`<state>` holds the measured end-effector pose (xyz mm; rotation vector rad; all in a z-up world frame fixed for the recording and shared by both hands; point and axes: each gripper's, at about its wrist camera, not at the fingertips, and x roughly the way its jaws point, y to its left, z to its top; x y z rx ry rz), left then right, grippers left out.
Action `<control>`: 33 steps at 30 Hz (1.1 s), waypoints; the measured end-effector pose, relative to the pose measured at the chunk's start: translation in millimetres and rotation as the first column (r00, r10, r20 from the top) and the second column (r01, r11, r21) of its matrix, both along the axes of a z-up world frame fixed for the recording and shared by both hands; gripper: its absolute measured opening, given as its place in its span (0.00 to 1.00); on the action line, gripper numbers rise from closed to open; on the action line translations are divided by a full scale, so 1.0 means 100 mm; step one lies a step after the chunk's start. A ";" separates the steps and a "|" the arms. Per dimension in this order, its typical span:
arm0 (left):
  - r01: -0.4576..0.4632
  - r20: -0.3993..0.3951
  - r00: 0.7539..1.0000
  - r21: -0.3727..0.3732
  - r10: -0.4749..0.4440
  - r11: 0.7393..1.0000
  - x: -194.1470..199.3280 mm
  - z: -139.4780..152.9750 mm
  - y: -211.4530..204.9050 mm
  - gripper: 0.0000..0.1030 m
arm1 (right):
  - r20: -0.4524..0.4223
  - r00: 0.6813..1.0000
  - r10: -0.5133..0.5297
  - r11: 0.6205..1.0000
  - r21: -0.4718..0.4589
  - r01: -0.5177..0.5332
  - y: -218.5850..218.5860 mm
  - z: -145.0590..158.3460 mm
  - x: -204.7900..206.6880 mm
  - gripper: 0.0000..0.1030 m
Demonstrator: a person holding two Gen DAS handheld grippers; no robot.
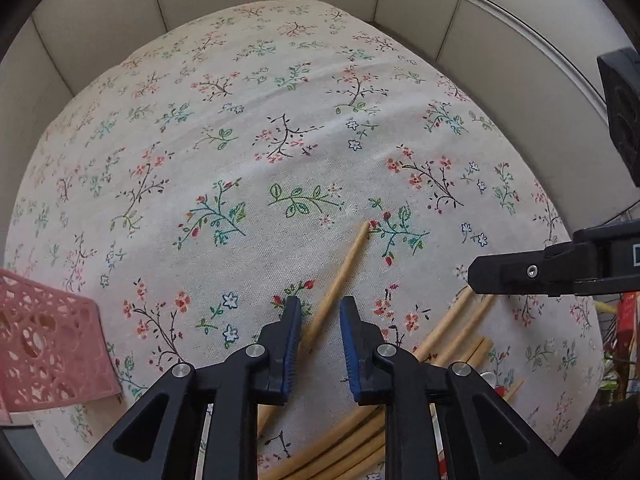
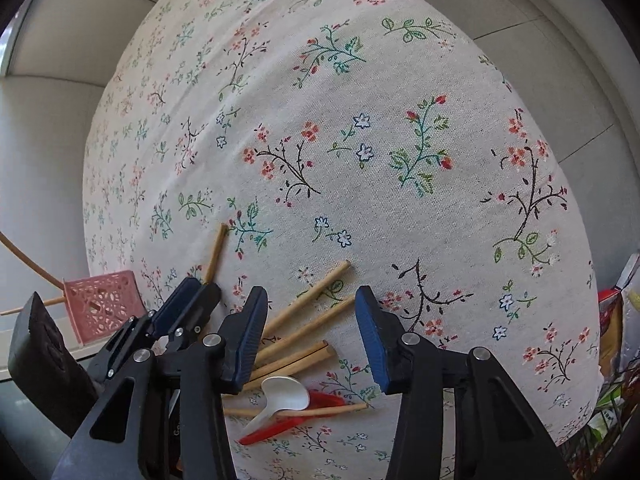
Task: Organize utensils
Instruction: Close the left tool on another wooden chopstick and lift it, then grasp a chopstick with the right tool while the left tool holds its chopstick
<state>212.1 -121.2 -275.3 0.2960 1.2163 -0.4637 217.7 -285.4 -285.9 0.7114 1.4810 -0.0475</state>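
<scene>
A single wooden chopstick (image 1: 340,276) lies on the floral tablecloth and runs between the fingers of my left gripper (image 1: 321,320). The jaws stand a little apart and the pads do not press on it. To its right is a pile of several chopsticks (image 1: 460,328). My right gripper (image 2: 312,308) hangs open over that pile of chopsticks (image 2: 308,296), gripping nothing. A white spoon (image 2: 286,394) and a red spoon (image 2: 304,416) lie under it, crossed by one more chopstick. In the right wrist view the left gripper (image 2: 200,288) sits at the left, over the single chopstick (image 2: 216,252).
A pink perforated basket (image 1: 48,336) stands at the table's left edge, also visible as the pink basket (image 2: 104,304) with a stick poking out of it. The tablecloth (image 1: 280,120) stretches bare toward the far edge. Colourful packages (image 2: 612,320) sit off the table's right side.
</scene>
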 end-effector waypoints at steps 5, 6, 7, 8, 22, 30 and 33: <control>-0.011 0.030 1.000 0.040 0.010 0.999 -0.06 0.01 0.01 0.10 | 0.004 1.000 0.002 1.000 0.005 -0.002 0.03 0.00 0.02 0.47; -0.026 0.037 0.999 0.046 0.025 0.999 -0.06 0.02 0.04 0.09 | 0.008 1.000 0.004 1.000 0.007 -0.004 0.04 0.00 0.02 0.47; -0.041 0.042 0.998 0.047 0.039 0.998 -0.05 0.04 0.08 0.08 | 0.013 1.000 0.008 1.000 0.008 -0.008 0.06 0.00 0.03 0.47; -0.056 0.043 0.998 0.038 0.054 0.998 -0.05 0.07 0.12 0.07 | 0.016 1.000 0.013 1.000 0.009 -0.013 0.08 0.01 0.04 0.46; -0.143 0.097 0.984 -0.075 0.150 0.987 -0.18 0.55 0.58 0.06 | 0.060 0.998 0.018 0.999 -0.044 -0.015 0.19 0.04 0.25 0.21; -0.150 0.085 0.984 -0.078 0.156 0.986 -0.22 0.58 0.72 0.06 | 0.005 1.000 -0.006 0.998 -0.064 0.006 0.19 -0.06 0.30 0.17; -0.154 0.081 0.984 -0.076 0.160 0.985 -0.23 0.58 0.76 0.06 | -0.019 1.000 -0.009 0.998 -0.058 0.008 0.23 -0.07 0.25 0.17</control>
